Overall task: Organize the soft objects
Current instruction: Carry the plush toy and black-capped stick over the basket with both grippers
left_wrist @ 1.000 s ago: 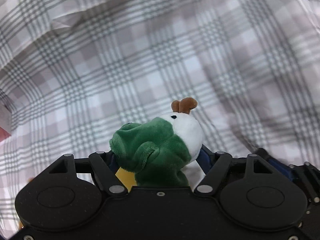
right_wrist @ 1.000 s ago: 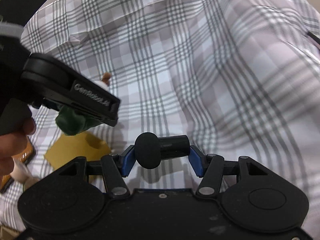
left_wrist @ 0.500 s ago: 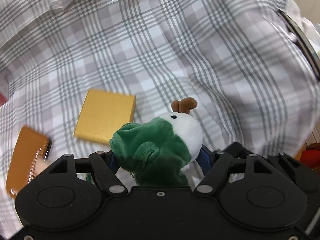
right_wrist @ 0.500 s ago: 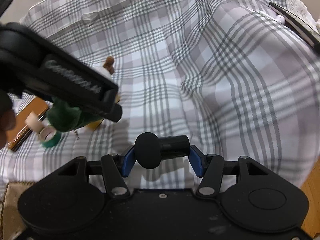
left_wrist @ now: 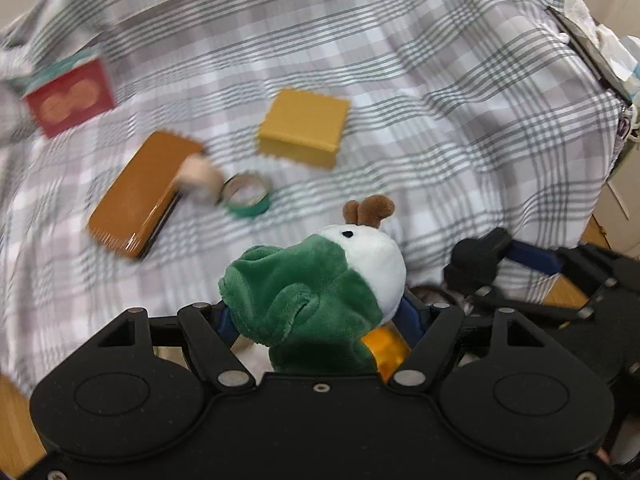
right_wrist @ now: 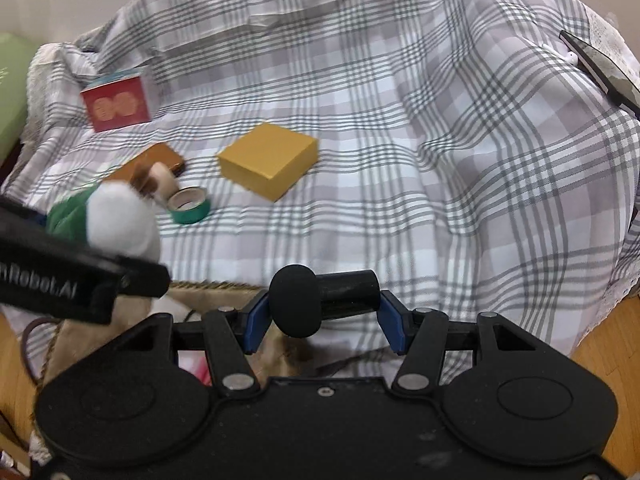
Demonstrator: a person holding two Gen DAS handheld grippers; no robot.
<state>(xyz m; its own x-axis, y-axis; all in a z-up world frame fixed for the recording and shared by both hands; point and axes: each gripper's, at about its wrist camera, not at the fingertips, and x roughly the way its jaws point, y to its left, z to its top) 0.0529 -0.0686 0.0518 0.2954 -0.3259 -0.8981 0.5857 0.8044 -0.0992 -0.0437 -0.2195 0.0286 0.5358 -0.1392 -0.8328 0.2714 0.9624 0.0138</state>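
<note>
My left gripper [left_wrist: 320,320] is shut on a plush toy [left_wrist: 316,292] with a green body, a white face and brown antlers. The same plush toy [right_wrist: 108,216] shows blurred at the left of the right wrist view, under the left gripper's black body. My right gripper [right_wrist: 324,312] is shut on a black microphone-like object [right_wrist: 320,298] with a round foam head, held crosswise between the blue pads. That black object [left_wrist: 480,258] also appears at the right of the left wrist view. Both grippers hang above the near edge of a plaid-covered bed [right_wrist: 400,140].
On the plaid cover lie a yellow box [right_wrist: 268,160], a brown case [left_wrist: 140,196], a green tape roll [right_wrist: 190,204], a small beige roll [left_wrist: 198,176] and a red box [right_wrist: 118,106]. A woven basket rim [right_wrist: 208,286] and wooden floor [right_wrist: 600,344] lie below.
Both grippers have drawn back toward the bed's near edge with their loads still held. The boxes, tape roll and red box have come into view, and the basket shows below.
</note>
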